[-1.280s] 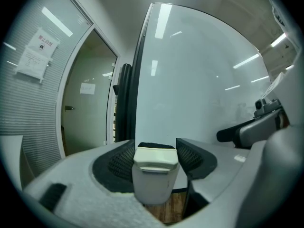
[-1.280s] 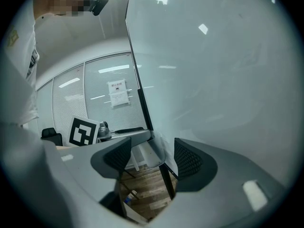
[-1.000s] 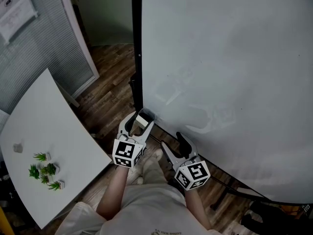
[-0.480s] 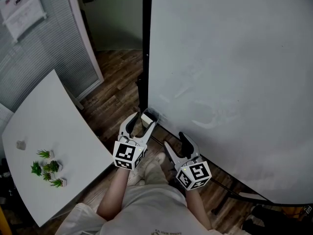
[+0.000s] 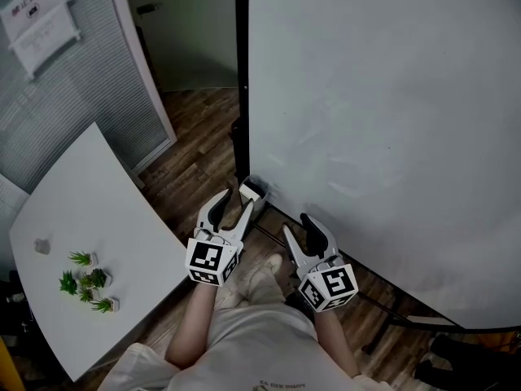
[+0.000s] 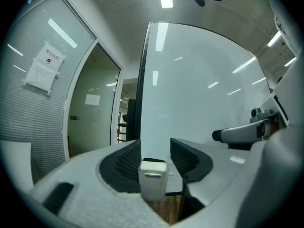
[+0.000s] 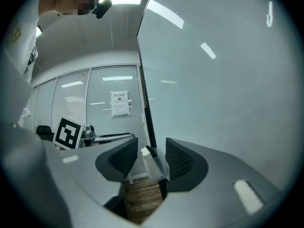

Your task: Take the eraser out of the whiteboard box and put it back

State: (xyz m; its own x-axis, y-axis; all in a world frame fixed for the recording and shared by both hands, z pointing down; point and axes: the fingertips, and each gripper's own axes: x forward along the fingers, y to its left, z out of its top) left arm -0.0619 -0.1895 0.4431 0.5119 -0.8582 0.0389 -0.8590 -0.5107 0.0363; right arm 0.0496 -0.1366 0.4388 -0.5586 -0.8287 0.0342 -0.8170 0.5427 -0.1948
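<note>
The left claw (image 5: 234, 201) points level at the lower left corner of the whiteboard (image 5: 391, 120). Its jaws have just been closing and stand about half apart with nothing between the pads. The whiteboard box (image 6: 152, 187) shows through the gap, just past the tips and untouched. The right claw (image 5: 297, 226) hangs beside it, further along the whiteboard's lower edge. Its jaws have likewise just been closing to a middling gap, with no thing between them and the same box in line beyond. That box is a small pale, cloudy holder fixed at the whiteboard's bottom left corner, beside the black frame post (image 5: 242, 72). The eraser (image 6: 153, 166) stands upright inside it, a cream-white block with a dark felt strip on the side toward the whiteboard, its top standing proud of the rim. The whiteboard itself is wiped but smeared. Below it and to its left runs a dark wood plank floor (image 5: 195, 157). Further left of the whiteboard sits a white worktop (image 5: 89, 210) carrying a cluster of small green plants (image 5: 85, 282) and a small grey object (image 5: 41, 246). Beyond that is a glazed wall with blinds (image 5: 77, 88), bearing a paper notice (image 5: 37, 15).
</note>
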